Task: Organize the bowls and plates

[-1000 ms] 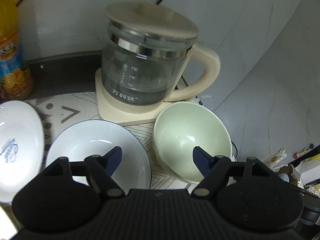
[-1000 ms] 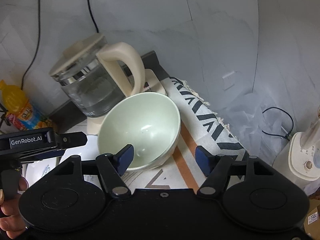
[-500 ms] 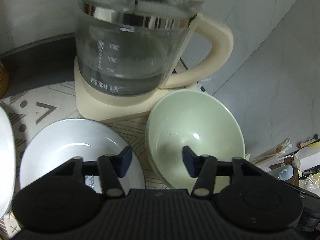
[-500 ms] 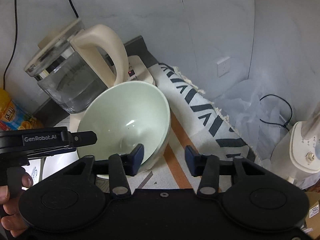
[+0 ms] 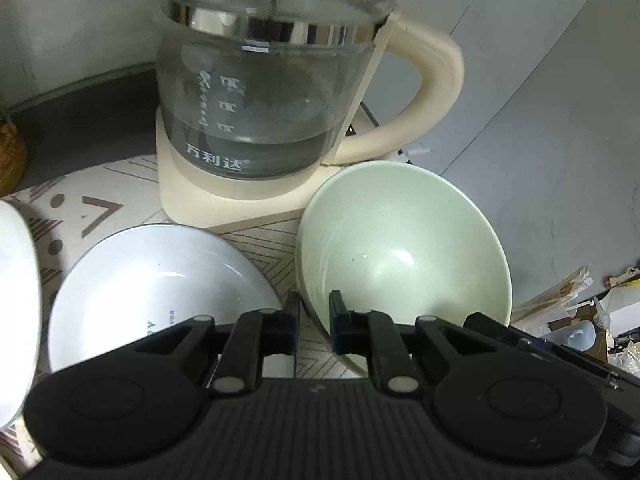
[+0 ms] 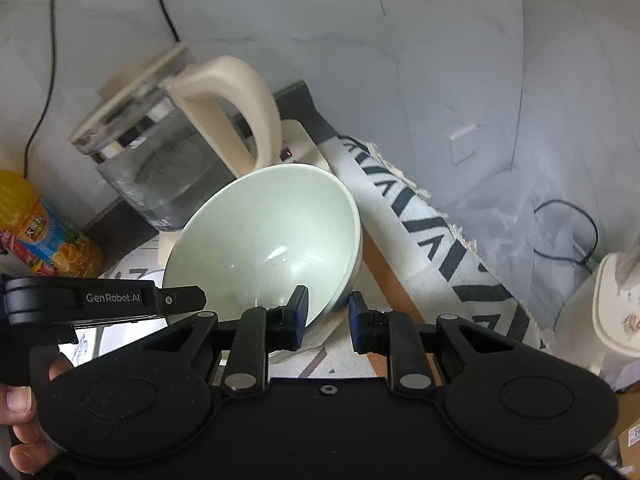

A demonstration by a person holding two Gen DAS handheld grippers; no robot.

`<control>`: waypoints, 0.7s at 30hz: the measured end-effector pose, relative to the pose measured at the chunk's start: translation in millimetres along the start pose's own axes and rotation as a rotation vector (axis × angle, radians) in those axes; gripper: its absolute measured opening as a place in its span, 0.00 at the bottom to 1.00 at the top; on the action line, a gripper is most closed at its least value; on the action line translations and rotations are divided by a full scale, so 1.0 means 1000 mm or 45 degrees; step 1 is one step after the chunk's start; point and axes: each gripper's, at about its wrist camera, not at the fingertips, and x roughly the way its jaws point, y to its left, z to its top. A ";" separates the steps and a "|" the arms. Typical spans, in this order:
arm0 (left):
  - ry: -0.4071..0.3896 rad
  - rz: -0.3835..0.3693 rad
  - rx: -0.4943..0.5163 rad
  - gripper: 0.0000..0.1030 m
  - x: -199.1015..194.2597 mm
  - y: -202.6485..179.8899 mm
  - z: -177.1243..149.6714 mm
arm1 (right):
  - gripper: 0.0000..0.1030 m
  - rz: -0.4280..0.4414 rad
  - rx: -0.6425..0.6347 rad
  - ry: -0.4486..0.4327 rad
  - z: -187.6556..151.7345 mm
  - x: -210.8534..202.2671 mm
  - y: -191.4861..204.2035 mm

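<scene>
A pale green bowl (image 5: 404, 256) sits on the patterned mat in front of the kettle; it also shows in the right wrist view (image 6: 264, 244). My left gripper (image 5: 314, 322) has closed its jaws on the bowl's near left rim. My right gripper (image 6: 326, 318) has its jaws on either side of the bowl's near right rim, nearly closed on it. A white-blue shallow bowl (image 5: 160, 292) lies left of the green one. The edge of a white plate (image 5: 16, 320) shows at far left.
A glass kettle (image 5: 268, 92) with a cream handle stands on its base just behind the bowls. An orange juice bottle (image 6: 36, 232) stands at the left. The mat's right edge (image 6: 440, 232) drops off towards a white appliance (image 6: 612, 312) and a cable.
Both grippers moved in towards the green bowl and narrowed their jaws, from wide open to closed around its rim on opposite sides. The kettle now looms closer.
</scene>
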 end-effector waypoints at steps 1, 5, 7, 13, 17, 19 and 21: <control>-0.013 0.004 -0.001 0.12 -0.004 0.000 -0.002 | 0.21 0.002 -0.011 -0.006 0.000 -0.002 0.002; -0.054 0.004 -0.007 0.12 -0.020 0.000 -0.007 | 0.20 0.026 -0.029 -0.036 -0.003 -0.015 0.004; -0.077 0.001 -0.010 0.12 -0.030 0.000 -0.010 | 0.20 0.034 -0.038 -0.050 -0.006 -0.021 0.005; -0.130 -0.003 -0.022 0.12 -0.055 -0.002 -0.022 | 0.20 0.063 -0.044 -0.099 -0.013 -0.044 0.007; -0.162 -0.011 -0.037 0.12 -0.073 -0.003 -0.029 | 0.20 0.076 -0.060 -0.137 -0.016 -0.061 0.009; -0.184 -0.013 -0.040 0.12 -0.081 -0.004 -0.032 | 0.20 0.087 -0.060 -0.152 -0.016 -0.068 0.010; -0.211 -0.004 -0.035 0.12 -0.090 -0.007 -0.035 | 0.20 0.093 -0.070 -0.169 -0.017 -0.074 0.012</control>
